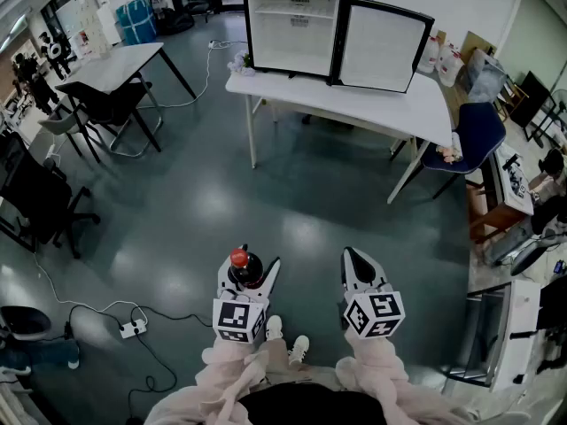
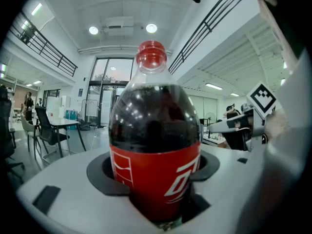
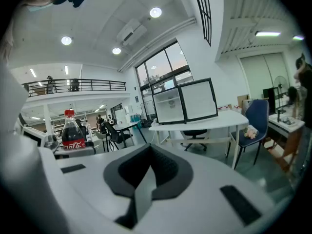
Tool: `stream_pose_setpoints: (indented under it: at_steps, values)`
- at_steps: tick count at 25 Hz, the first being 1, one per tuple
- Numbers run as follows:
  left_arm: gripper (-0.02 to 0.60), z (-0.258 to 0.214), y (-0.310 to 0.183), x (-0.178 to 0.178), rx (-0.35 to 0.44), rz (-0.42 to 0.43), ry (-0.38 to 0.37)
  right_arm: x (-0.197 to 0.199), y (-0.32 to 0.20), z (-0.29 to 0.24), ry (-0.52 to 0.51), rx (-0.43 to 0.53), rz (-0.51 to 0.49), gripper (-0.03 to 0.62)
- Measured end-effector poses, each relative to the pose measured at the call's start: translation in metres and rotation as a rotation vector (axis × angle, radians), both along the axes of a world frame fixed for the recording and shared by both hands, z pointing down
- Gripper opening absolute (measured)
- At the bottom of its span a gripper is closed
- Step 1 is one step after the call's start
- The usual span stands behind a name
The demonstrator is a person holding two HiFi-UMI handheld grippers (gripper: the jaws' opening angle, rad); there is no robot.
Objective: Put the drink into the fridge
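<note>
Right, from the head view: the cola bottle [image 1: 241, 260] sits in the left gripper [image 1: 252, 282], low and near the person, with the fridge [image 1: 292, 32] far off across bare floor. It stands on the white table [image 1: 372, 106] with its door swung open to the right. The right gripper [image 1: 353, 257] carries nothing.

Over to the left gripper view: the jaws are clamped round the red label on the lower body. The bottle stands upright with its long axis vertical and the red cap [image 2: 151, 56] pointing straight up.

Now the right gripper view: those jaws are closed together on nothing, aimed at the open fridge, with the bottle upright at far left.

What could go wrong? The grip is low on a tall bottle, so a jolt on the walk could tip it in the jaws. A power strip [image 1: 133, 328] and its cable lie on the floor near left, a trip risk. At the fridge, the cap could catch a shelf.
</note>
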State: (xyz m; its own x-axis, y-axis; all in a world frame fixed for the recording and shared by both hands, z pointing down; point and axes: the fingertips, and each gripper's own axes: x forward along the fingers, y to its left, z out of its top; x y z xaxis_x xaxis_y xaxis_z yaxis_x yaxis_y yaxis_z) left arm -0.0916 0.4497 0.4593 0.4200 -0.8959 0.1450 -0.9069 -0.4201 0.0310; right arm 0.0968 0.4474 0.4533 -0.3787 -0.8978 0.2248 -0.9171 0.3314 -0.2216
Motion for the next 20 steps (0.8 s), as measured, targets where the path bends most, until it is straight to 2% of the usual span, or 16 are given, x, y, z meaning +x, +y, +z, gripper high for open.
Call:
stream_pose_setpoints:
  at_steps: [4, 11, 20]
  values:
    - [0.319, -0.002, 0.039, -0.012, -0.006, 0.005, 0.041, -0.006, 0.041, -0.008, 0.016, 0.025, 0.024, 0.009]
    - [0.319, -0.016, 0.083, -0.047, 0.022, 0.017, 0.022, -0.036, 0.087, -0.019, 0.000, 0.034, 0.052, 0.011]
    - [0.319, -0.016, 0.109, -0.077, 0.038, 0.032, 0.033, -0.063, 0.119, -0.014, 0.022, 0.033, 0.107, 0.011]
